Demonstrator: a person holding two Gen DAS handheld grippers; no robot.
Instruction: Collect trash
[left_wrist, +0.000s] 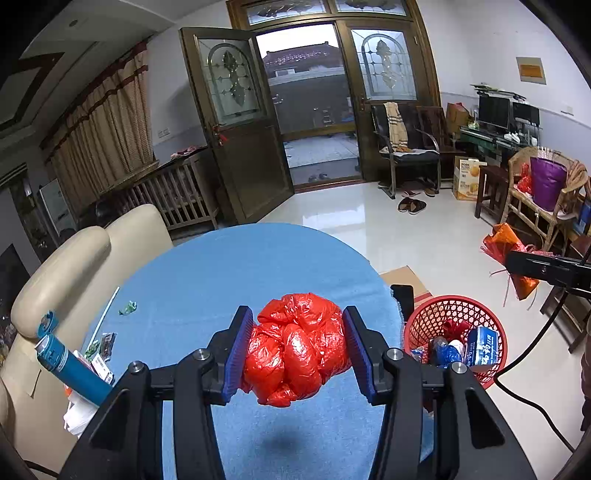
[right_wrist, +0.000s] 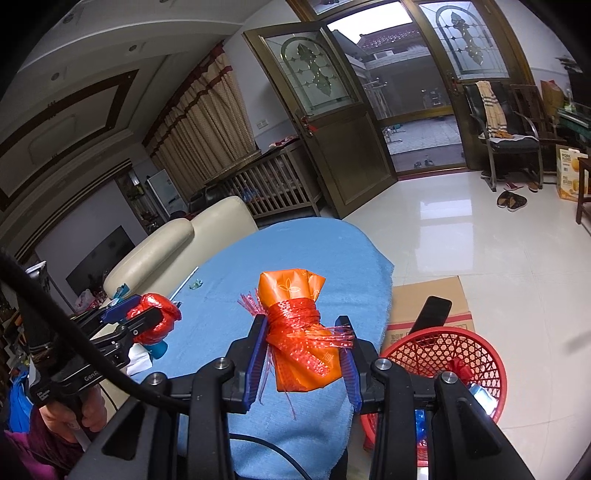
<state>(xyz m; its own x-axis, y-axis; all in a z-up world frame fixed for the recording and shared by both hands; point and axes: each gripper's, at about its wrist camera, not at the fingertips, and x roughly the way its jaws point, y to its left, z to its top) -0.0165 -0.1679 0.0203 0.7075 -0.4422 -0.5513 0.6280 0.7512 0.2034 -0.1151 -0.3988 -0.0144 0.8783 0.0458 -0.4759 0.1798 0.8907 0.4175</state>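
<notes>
My left gripper (left_wrist: 295, 350) is shut on a crumpled red plastic bag (left_wrist: 295, 347) and holds it above the blue-clothed table (left_wrist: 221, 266). It also shows in the right wrist view (right_wrist: 147, 317), at the left, with the red bag (right_wrist: 157, 317). My right gripper (right_wrist: 304, 354) is shut on an orange wrapper bundle tied with red mesh (right_wrist: 299, 332), held above the table (right_wrist: 314, 251). A red trash basket (left_wrist: 454, 332) with several pieces of trash stands on the floor right of the table; it also shows in the right wrist view (right_wrist: 443, 354).
On the table's left side lie a blue tube (left_wrist: 70, 365), a white straw (left_wrist: 105, 314), a green scrap (left_wrist: 127, 307) and small wrappers (left_wrist: 105, 345). A cream sofa (left_wrist: 66, 266) stands left of the table. A flat cardboard sheet (right_wrist: 432, 299) and a black phone (right_wrist: 434, 312) lie by the basket.
</notes>
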